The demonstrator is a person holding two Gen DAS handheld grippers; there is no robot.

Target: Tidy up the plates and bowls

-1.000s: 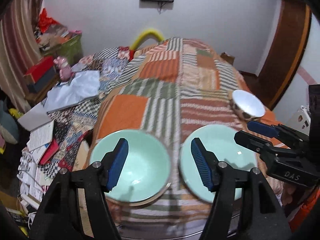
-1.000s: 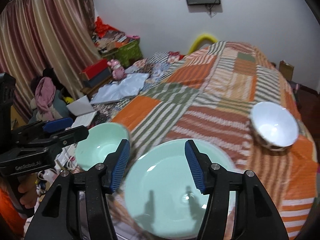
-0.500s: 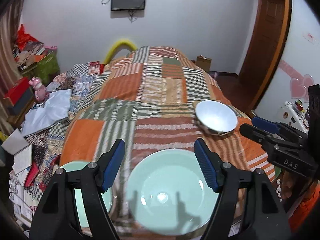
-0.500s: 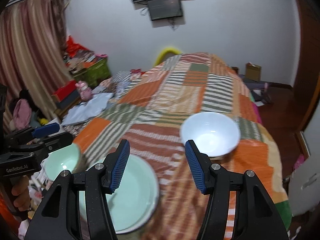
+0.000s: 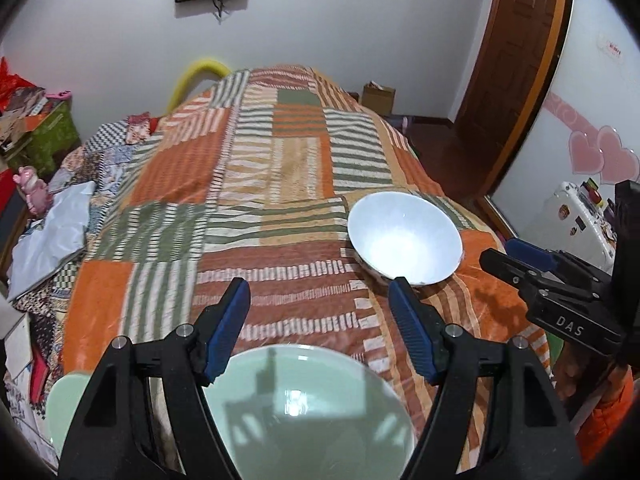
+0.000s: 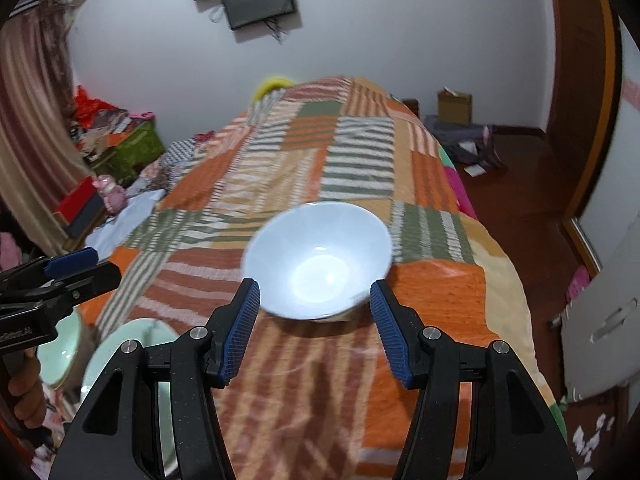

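A white bowl (image 6: 318, 264) stands upright on the striped patchwork bedspread (image 6: 360, 152). My right gripper (image 6: 315, 296) hovers just short of it, open, its blue pads level with the bowl's near rim and apart from it. A pale green plate (image 5: 304, 412) lies below my left gripper (image 5: 319, 300), which is open with nothing between its fingers. The white bowl (image 5: 404, 240) is ahead and to its right. A pale green bowl (image 5: 66, 404) sits at the bed's left edge, half hidden by the finger. Each gripper shows in the other's view: right gripper (image 5: 516, 256), left gripper (image 6: 76, 264).
The bed drops off to a wooden floor (image 6: 520, 184) on the right, with a cardboard box (image 6: 454, 106) and a brown door (image 5: 516, 64) beyond. Clothes, boxes and papers (image 5: 48, 232) crowd the left side. A white cabinet (image 6: 600, 320) stands near right.
Both grippers have swung to the right across the bed. The green bowl and plate slid left and down in view; the white bowl now sits centred before the right gripper. Left jaws stand slightly wider.
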